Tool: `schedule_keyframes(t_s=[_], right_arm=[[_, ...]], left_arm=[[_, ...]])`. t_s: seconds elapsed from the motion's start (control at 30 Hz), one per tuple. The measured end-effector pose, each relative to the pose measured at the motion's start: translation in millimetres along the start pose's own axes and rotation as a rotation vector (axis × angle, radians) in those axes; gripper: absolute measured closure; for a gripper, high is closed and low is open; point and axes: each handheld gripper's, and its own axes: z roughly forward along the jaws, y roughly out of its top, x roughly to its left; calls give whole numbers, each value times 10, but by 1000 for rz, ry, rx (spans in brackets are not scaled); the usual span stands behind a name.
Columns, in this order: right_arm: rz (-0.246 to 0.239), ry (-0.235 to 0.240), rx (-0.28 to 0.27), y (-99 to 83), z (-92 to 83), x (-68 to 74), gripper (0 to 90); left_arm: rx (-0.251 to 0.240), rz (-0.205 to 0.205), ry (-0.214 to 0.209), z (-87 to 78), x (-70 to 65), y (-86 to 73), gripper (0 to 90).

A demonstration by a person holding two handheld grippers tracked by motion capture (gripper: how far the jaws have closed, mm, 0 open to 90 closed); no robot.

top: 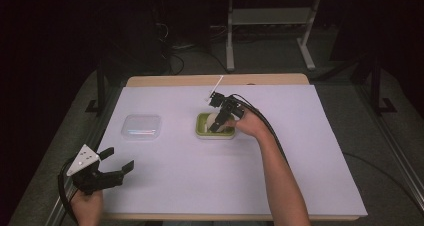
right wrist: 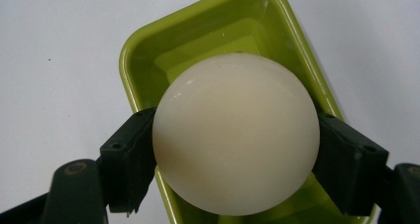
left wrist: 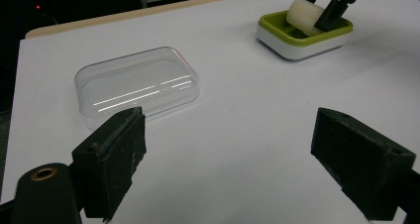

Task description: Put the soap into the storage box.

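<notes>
A cream-white rounded soap bar (right wrist: 235, 132) is clamped between the two black jaws of my right gripper (right wrist: 235, 154), directly over a lime-green soap dish (right wrist: 148, 60). In the high view the right gripper (top: 218, 122) points down into the dish (top: 202, 131) near the table's middle, with the soap (top: 214, 118) at its tip. From the left gripper view the soap (left wrist: 304, 13) sits tilted in the dish (left wrist: 297, 48). My left gripper (top: 120, 158) rests at the front left, open and holding nothing, jaws wide apart (left wrist: 228, 154).
A clear plastic lid (top: 141, 126) lies flat on the white sheet left of the dish, and it sits just beyond the left jaws (left wrist: 137, 87). A wooden table edge (top: 215, 80) runs along the back. The right gripper's black cables trail over the person's forearm.
</notes>
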Motion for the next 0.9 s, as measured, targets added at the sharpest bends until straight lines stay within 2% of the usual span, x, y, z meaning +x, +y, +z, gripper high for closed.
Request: schedule_keyframes(t_s=[0.53,0.57,0.6,0.67,0.77,0.9], right_arm=[[17,-11,10,-22,0,-26,235],[18,-3,-19,-16,-38,-27,252],[18,-3,-19,-16,-38,-27,252],[22,-6,-70,-9,-118,-22,311],[6,-18,-79,-10,-184,-2,302],[28,0,-60,-51,-193,-26,270]], left_arm=[[-1,-2,-1,2,4,-1,132],[-1,-4,-1,3,4,-1,133],[1,-2,-2,4,5,-1,133],[0,-4,-3,9,0,-1,133],[-2,0,-3,11,-11,2,132],[6,2,-5,15,-16,3,132]])
